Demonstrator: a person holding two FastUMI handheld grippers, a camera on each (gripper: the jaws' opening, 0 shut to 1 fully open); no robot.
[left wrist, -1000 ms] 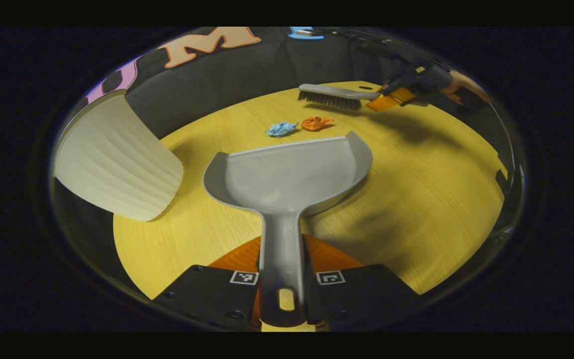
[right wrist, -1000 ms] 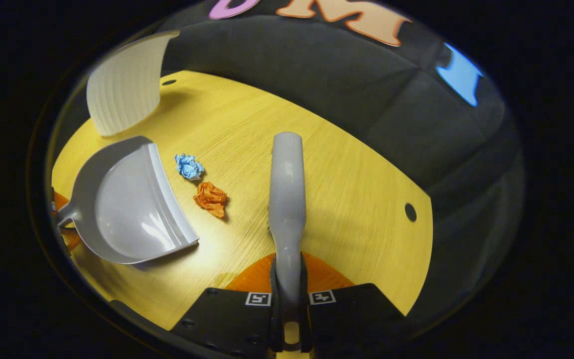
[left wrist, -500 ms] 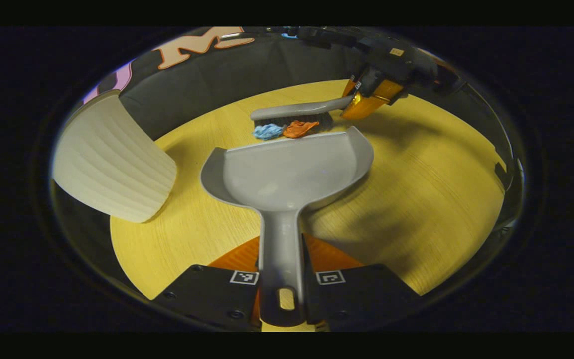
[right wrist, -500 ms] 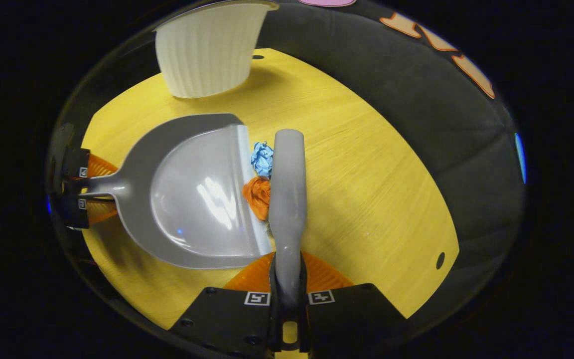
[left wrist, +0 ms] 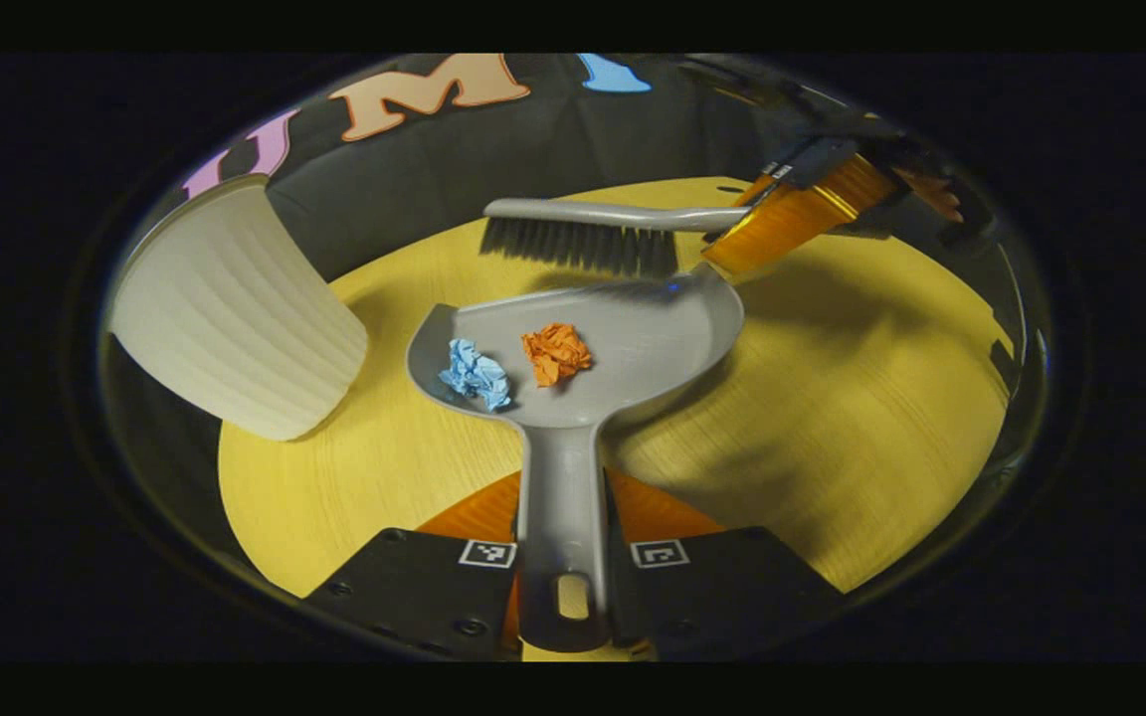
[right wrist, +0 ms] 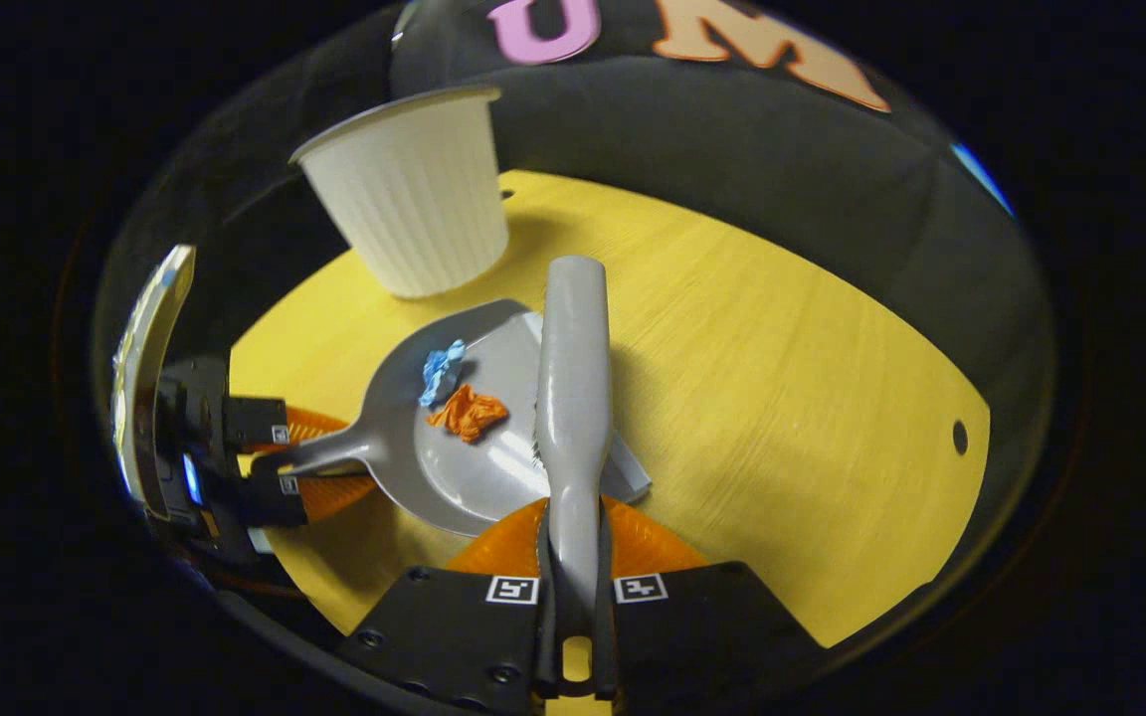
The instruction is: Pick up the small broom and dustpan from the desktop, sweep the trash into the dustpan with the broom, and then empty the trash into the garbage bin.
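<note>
**Both paper scraps lie in the dustpan, broom raised above its lip**

The crumpled blue paper scrap (left wrist: 475, 373) and the crumpled orange paper scrap (left wrist: 555, 352) lie side by side inside the grey plastic dustpan (left wrist: 633, 348), close to the back wall where the pan narrows into its handle. In the right gripper view the same two scraps, blue (right wrist: 442, 370) and orange (right wrist: 468, 412), sit in the pan (right wrist: 474, 477) just to the left of the broom.

The left gripper (left wrist: 561, 557) is clamped on the dustpan's handle, one finger pressing each side of it, with the pan reaching straight forward from the fingers and its open lip at the far end. Seen from the right gripper view, this gripper (right wrist: 286, 459) holds the handle at the left.

The small grey broom with dark bristles (left wrist: 583, 234) hangs just past the dustpan's lip, bristles pointing down and clear of the pan. The right gripper (right wrist: 575, 597) is closed on the broom's handle (right wrist: 573, 398), which runs forward from between its fingers; in the left gripper view it (left wrist: 744, 217) grips that handle at the upper right.

The ribbed white plastic garbage bin (left wrist: 235, 318) stands to the left of the dustpan, near it but apart; from the right gripper view the bin (right wrist: 414, 209) stands beyond the pan, upright and open at the top. Everything rests on or hangs over the yellow wood-grain desktop (left wrist: 881, 398).
</note>
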